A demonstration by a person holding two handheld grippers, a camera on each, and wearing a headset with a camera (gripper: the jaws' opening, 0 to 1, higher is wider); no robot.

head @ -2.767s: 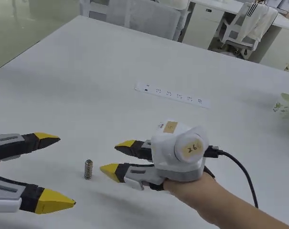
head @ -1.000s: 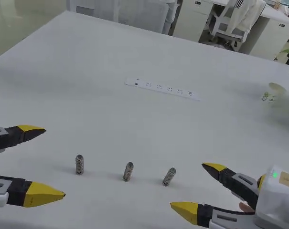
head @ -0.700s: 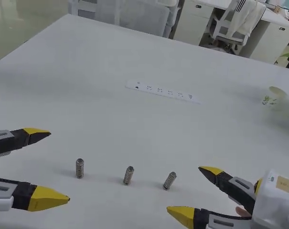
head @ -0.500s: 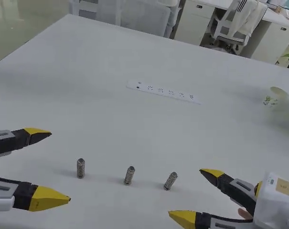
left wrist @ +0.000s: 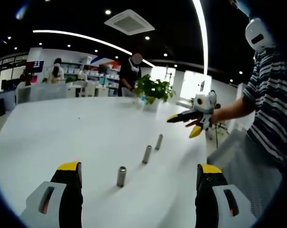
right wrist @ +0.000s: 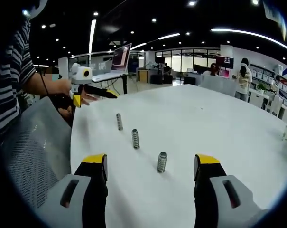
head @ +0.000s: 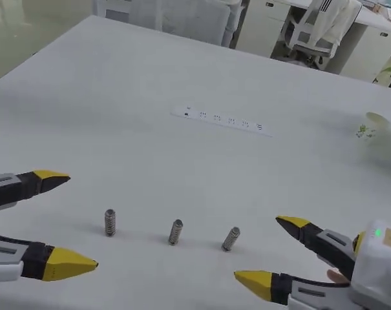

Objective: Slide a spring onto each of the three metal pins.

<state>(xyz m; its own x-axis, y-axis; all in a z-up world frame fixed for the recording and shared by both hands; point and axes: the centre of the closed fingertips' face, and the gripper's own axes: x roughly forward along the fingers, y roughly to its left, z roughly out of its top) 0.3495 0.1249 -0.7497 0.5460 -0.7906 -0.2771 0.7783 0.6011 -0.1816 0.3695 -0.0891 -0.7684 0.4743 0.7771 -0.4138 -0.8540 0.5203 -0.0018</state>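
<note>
On the white table (head: 182,161), head view: three springs stand in a row across the near part, well apart from one another. Left spring (head: 110,222) and middle spring (head: 176,232) are upright; right spring (head: 231,238) leans slightly. Each shows coils with a smoother cap on top; you cannot tell for sure whether a pin runs inside. Your left gripper (head: 83,220) sits at the lower left, jaws wide apart, nothing between them, near the left spring but not touching. Your right gripper (head: 256,248) sits at the lower right, jaws likewise spread and empty, just beside the right spring, apart from it. A power strip (head: 224,121) lies farther back.

Left gripper view: your own two yellow-tipped jaws rise from the bottom, spread wide, holding nothing. The row runs away from you: left spring (left wrist: 121,176) nearest, between the jaw lines but ahead of the tips, then middle spring (left wrist: 147,154), then right spring (left wrist: 159,141). Beyond the row the right gripper (left wrist: 181,127) hangs over the table edge, jaws parted. A plant (left wrist: 152,90) stands far back.

Right gripper view: your jaws are spread, empty. Right spring (right wrist: 162,162) stands nearest, between the tips, touching neither. Middle spring (right wrist: 135,138) and left spring (right wrist: 119,121) follow. The left gripper (right wrist: 97,97) is past them, jaws apart.
</note>
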